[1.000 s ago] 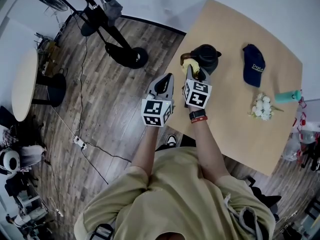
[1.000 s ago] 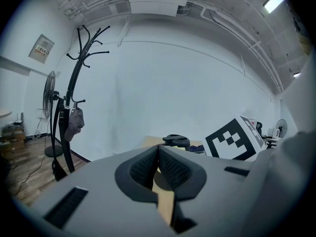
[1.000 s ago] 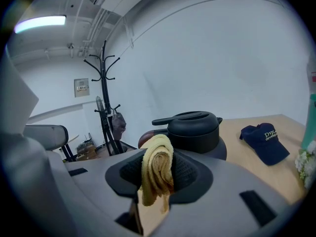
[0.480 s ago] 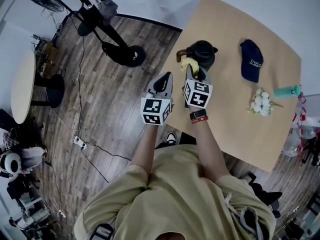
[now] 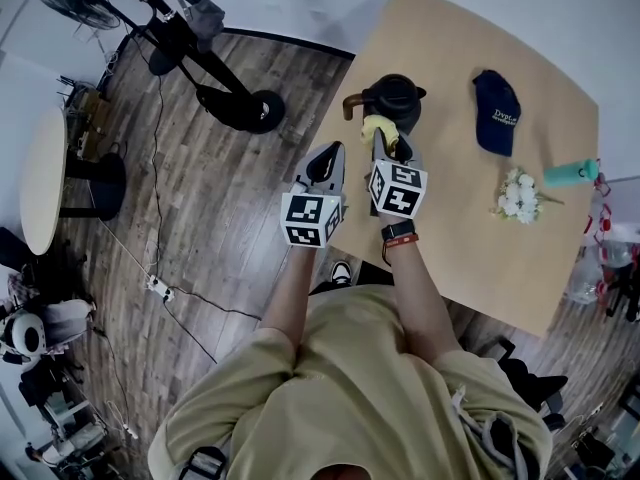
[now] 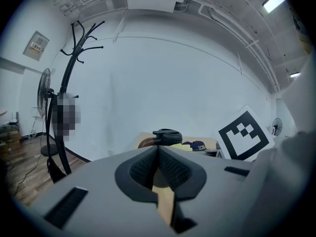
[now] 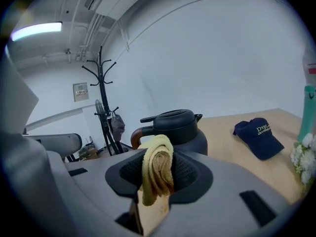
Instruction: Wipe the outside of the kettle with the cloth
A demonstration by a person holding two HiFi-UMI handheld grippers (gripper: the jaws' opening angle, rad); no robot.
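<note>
Hardly anything had shifted over the last second beyond a slight drift of the head view. My right gripper (image 5: 386, 146) remained clamped on the rolled yellow cloth (image 7: 157, 174) at the near side of the black, round-bodied kettle with its brown handle (image 5: 395, 96). The kettle stood near one corner of the light wooden table (image 5: 470, 238), and a navy cap (image 5: 497, 111) lay well to the kettle's right. My left gripper (image 5: 323, 168) hung nearer me and to the left of the kettle, its jaws pressed together on nothing. I could not tell whether the cloth was touching the kettle's wall or sat just beside it. I judged the wipe to be at its very start. The next move called for pressing the cloth onto the wall and sweeping it round the body, perhaps with the left gripper steadying the handle.
</note>
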